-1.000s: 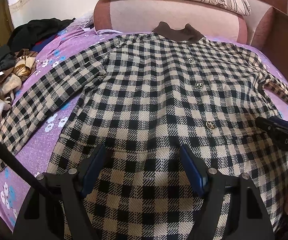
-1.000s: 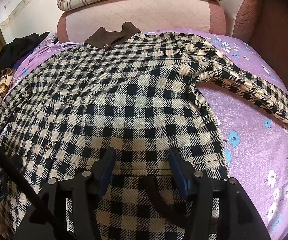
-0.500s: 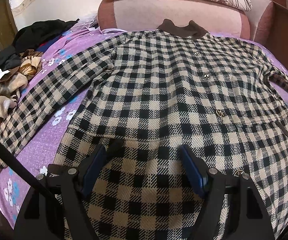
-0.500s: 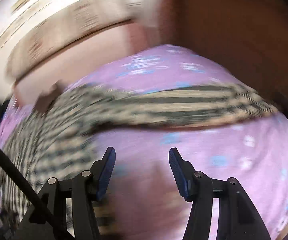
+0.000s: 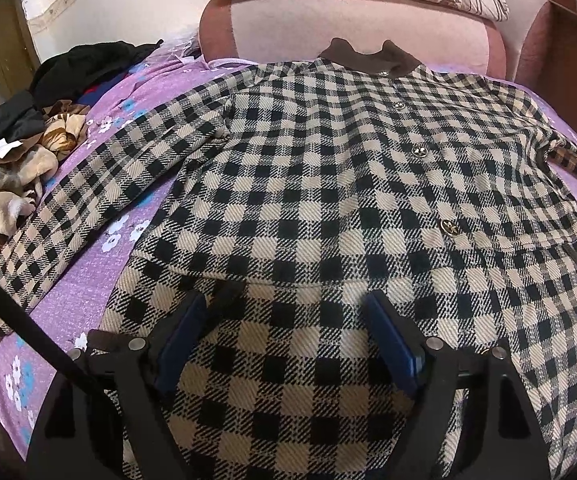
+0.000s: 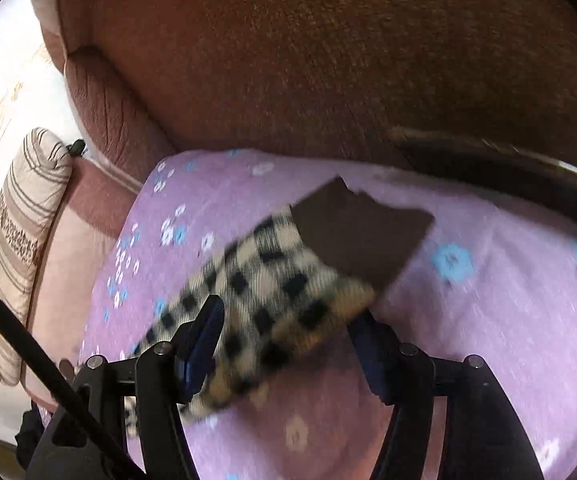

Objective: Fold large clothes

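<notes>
Bare purple sheet [image 6: 488,312] runs from the sleeve [image 6: 272,300] toward 3 o'clock; a brown sofa arm [image 6: 308,52] walls off 12. The checked coat [image 5: 328,184] lies flat, buttoned, collar [image 5: 368,58] at 12. Left gripper [image 5: 284,340] is spread wide above the hem. Right gripper [image 6: 284,344], jaws apart, straddles the sleeve's brown cuff [image 6: 360,232] end, having swung there from the coat's body.

Black-and-beige checked coat [image 5: 328,184] with brown collar [image 5: 368,58]; purple floral sheet [image 6: 488,300].
</notes>
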A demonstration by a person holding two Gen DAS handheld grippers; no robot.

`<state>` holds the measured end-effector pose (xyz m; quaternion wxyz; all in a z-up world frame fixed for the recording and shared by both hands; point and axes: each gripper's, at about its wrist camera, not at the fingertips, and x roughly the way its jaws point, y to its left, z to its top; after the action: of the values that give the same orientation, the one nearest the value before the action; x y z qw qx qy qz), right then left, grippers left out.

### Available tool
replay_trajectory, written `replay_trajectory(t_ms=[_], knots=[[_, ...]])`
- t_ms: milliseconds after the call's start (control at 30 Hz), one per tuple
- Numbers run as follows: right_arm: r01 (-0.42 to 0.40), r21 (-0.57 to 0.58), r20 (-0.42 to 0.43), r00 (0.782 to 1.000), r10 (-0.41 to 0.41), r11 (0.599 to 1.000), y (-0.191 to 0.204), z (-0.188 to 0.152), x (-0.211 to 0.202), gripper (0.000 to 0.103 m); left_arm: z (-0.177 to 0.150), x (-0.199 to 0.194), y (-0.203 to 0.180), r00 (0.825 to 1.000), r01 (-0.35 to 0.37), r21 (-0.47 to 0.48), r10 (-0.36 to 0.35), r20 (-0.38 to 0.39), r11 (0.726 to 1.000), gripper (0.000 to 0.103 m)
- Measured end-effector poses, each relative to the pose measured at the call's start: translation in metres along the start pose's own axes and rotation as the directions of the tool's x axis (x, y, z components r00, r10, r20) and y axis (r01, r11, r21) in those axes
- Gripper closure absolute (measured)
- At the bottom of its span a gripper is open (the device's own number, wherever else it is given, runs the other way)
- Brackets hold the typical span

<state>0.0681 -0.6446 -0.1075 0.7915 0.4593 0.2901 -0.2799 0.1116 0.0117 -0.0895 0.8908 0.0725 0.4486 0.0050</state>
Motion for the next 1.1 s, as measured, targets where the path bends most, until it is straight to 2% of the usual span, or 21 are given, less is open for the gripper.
replay_trajectory(t_ms=[100, 133, 233, 300, 367, 433, 467, 500, 533, 567, 600, 633, 667, 700, 733, 767, 833, 900, 967, 1100], knots=[[0.028, -0.049, 0.004, 1.000, -0.028, 0.998, 0.015, 0.000, 0.007, 0.092, 0.001, 0.001, 0.000, 1.000, 0.006, -0.009, -0.006, -0.010, 1.000, 0.021], [0.032, -0.065, 0.002, 0.999, -0.032, 0.997, 0.022, -0.003, 0.007, 0.092, 0.001, 0.001, 0.001, 1.000, 0.008, -0.012, -0.008, -0.012, 1.000, 0.021], [0.058, -0.214, 0.084, 0.996, -0.040, 0.975, 0.071, -0.017, -0.009, 0.094, 0.004, 0.001, 0.002, 1.000, 0.017, -0.024, -0.017, -0.021, 1.000, 0.021], [0.027, -0.364, 0.115, 0.993, 0.016, 0.931, 0.123, -0.036, -0.022, 0.094, 0.006, 0.000, 0.003, 0.999, 0.033, -0.036, -0.034, -0.024, 0.999, 0.021], [-0.024, -0.529, 0.112, 0.989, 0.098, 0.848, 0.177, -0.073, -0.035, 0.094, 0.007, -0.003, 0.004, 0.999, 0.046, -0.047, -0.047, -0.016, 0.998, 0.021], [-0.114, -0.637, 0.040, 0.983, 0.181, 0.763, 0.218, -0.112, -0.040, 0.094, 0.008, -0.006, 0.005, 0.999, 0.043, -0.048, -0.043, -0.002, 0.998, 0.021], [-0.200, -0.690, -0.045, 0.971, 0.234, 0.696, 0.240, -0.139, -0.041, 0.094, 0.008, -0.007, 0.006, 0.999, 0.043, -0.050, -0.043, 0.001, 0.998, 0.021], [-0.325, -0.729, -0.189, 0.941, 0.280, 0.603, 0.263, -0.173, -0.039, 0.092, 0.009, -0.008, 0.008, 0.999, 0.045, -0.054, -0.045, 0.002, 0.997, 0.021], [-0.420, -0.729, -0.304, 0.906, 0.294, 0.540, 0.276, -0.197, -0.035, 0.090, 0.009, -0.009, 0.010, 0.999, 0.050, -0.062, -0.050, 0.004, 0.997, 0.021], [-0.553, -0.701, -0.477, 0.833, 0.280, 0.450, 0.291, -0.234, -0.030, 0.086, 0.011, -0.010, 0.012, 0.998, 0.055, -0.071, -0.055, 0.008, 0.996, 0.021], [-0.605, -0.686, -0.551, 0.795, 0.255, 0.405, 0.298, -0.255, -0.028, 0.077, 0.011, -0.012, 0.014, 0.998, 0.061, -0.080, -0.060, 0.013, 0.995, 0.021], [-0.630, -0.686, -0.591, 0.774, 0.226, 0.363, 0.304, -0.273, -0.028, 0.065, 0.012, -0.015, 0.017, 0.997, 0.073, -0.090, -0.071, 0.021, 0.993, 0.021], [-0.631, -0.709, -0.600, 0.775, 0.199, 0.316, 0.307, -0.290, -0.033, 0.059, 0.013, -0.017, 0.019, 0.996, 0.085, -0.099, -0.082, 0.027, 0.992, 0.022], [-0.621, -0.727, -0.592, 0.783, 0.191, 0.293, 0.307, -0.296, -0.038, 0.051, 0.014, -0.020, 0.021, 0.995, 0.099, -0.104, -0.096, 0.035, 0.990, 0.022], [-0.607, -0.744, -0.576, 0.795, 0.192, 0.280, 0.305, -0.296, -0.044, 0.047, 0.015, -0.022, 0.023, 0.993, 0.114, -0.109, -0.110, 0.042, 0.988, 0.022], [-0.597, -0.750, -0.565, 0.802, 0.194, 0.286, 0.305, -0.292, -0.043, 0.045, 0.016, -0.023, 0.024, 0.992, 0.125, -0.111, -0.121, 0.042, 0.986, 0.022], [-0.532, -0.765, -0.495, 0.846, 0.197, 0.363, 0.292, -0.270, -0.049, 0.039, 0.023, -0.025, 0.024, 0.986, 0.164, -0.116, -0.161, 0.036, 0.980, 0.022], [-0.476, -0.759, -0.441, 0.878, 0.188, 0.443, 0.275, -0.247, -0.055, 0.038, 0.033, -0.028, 0.021, 0.980, 0.198, -0.125, -0.195, 0.037, 0.972, 0.022], [-0.441, -0.750, -0.408, 0.895, 0.180, 0.493, 0.266, -0.233, -0.059, 0.037, 0.048, -0.027, 0.014, 0.972, 0.235, -0.131, -0.233, 0.031, 0.963, 0.022], [-0.424, -0.726, -0.369, 0.905, 0.212, 0.542, 0.256, -0.212, -0.065, 0.034, 0.089, -0.001, -0.018, 0.948, 0.316, -0.120, -0.318, 0.002, 0.941, 0.021]])
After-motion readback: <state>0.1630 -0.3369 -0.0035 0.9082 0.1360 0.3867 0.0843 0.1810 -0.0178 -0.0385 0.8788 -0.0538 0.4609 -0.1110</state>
